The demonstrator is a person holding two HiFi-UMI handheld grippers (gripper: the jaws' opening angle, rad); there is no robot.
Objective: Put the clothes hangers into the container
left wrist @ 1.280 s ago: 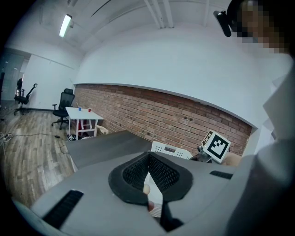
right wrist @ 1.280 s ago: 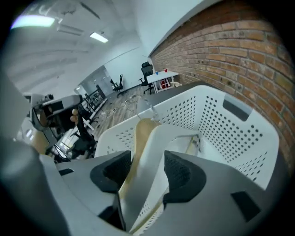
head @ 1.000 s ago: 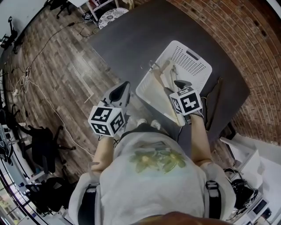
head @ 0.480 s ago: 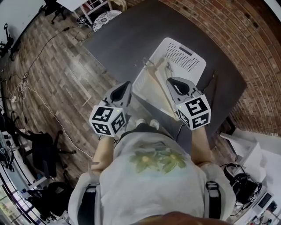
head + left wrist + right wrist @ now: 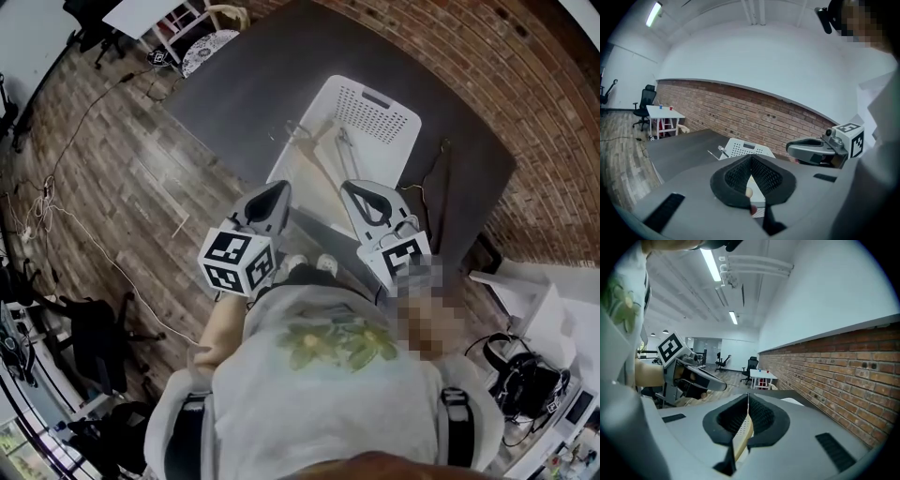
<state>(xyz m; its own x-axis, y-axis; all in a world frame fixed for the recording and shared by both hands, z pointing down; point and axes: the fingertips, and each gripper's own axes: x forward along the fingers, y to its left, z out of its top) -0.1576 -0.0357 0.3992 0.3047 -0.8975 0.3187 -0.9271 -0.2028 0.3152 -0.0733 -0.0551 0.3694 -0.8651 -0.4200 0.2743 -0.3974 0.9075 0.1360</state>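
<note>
Your right gripper [image 5: 352, 187] is clenched on nothing: its jaws have just been closing, and in the right gripper view [image 5: 748, 395] the pads meet at the tip with only the container's pale edge showing through the gap below them. Your left gripper [image 5: 280, 186] is likewise closed and empty; in the left gripper view [image 5: 751, 157] the ribbed pads touch at the tip. Both grippers sit side by side over the near edge of the dark table [image 5: 253, 84], left beside right, each pointing toward the white container [image 5: 380, 112]. The container stands on the table just beyond the gripper tips, its perforated far wall toward the brick wall [image 5: 487, 56]. Wooden clothes hangers [image 5: 315, 156] lie inside it, leaning along its left side, with metal hooks showing at the rim. One more hanger [image 5: 434, 178], thin and dark, lies on the table just right of the container, outside it. From the left gripper view your right gripper appears at right with its marker cube [image 5: 851, 139] in plain sight.
</note>
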